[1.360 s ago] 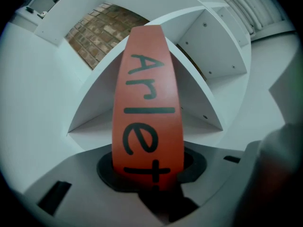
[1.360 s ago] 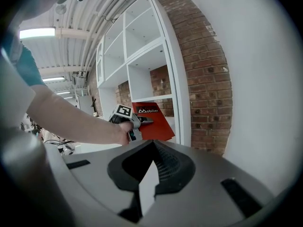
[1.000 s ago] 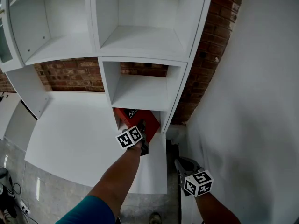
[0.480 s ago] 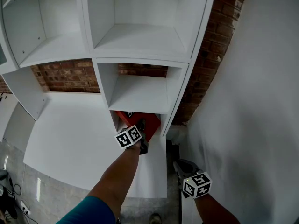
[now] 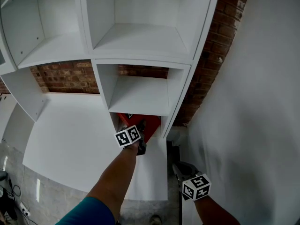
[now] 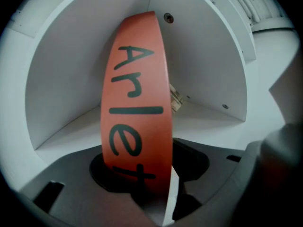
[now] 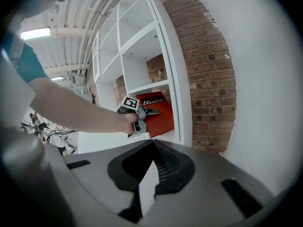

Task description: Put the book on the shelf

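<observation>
Book (image 5: 153, 127) partly behind left tool (image 5: 142, 126)

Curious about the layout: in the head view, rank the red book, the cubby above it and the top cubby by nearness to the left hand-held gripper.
1. Red book: between the opening jaws of the left hand-held gripper, in the bottom cubby.
2. Cubby above it: next level up.
3. Top cubby: highest, farthest.

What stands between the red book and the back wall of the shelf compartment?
Nothing visible blocks it. The book already stands inside the shelf compartment, between the opening jaws of the left hand-held gripper. A small pale thing shows past its right edge; I cannot tell what.
</observation>
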Available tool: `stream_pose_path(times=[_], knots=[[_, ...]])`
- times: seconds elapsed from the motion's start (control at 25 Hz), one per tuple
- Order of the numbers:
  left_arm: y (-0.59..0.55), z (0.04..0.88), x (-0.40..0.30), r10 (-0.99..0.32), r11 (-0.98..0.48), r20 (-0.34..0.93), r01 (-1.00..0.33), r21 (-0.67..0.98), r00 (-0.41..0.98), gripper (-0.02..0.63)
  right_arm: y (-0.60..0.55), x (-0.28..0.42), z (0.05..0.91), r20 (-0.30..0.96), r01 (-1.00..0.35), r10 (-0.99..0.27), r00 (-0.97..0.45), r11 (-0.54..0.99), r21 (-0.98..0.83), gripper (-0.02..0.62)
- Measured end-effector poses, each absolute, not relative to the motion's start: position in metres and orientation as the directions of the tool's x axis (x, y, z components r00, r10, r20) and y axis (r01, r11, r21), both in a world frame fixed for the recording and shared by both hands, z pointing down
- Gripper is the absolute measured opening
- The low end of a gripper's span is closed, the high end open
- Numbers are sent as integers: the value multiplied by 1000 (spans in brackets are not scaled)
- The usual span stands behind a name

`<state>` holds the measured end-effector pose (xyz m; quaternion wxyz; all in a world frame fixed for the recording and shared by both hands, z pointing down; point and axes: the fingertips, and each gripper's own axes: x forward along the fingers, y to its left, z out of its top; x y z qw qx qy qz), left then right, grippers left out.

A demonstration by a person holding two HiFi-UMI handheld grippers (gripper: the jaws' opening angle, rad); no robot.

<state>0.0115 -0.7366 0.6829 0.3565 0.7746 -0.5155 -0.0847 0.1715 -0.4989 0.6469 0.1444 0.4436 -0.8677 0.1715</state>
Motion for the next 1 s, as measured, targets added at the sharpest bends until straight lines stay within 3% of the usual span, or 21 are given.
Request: stream_pose_path(times=[0.28,1.0], knots=[[-719,697,17,-821,-241,267,-730,639,505,311,-498,161,645,401,-810,-712,-577,563,-166,21],[-639,690,-54,-779,-276,344,-780,562,524,319,-491,127,618,398,-818,-726,-561,560,-132,21]])
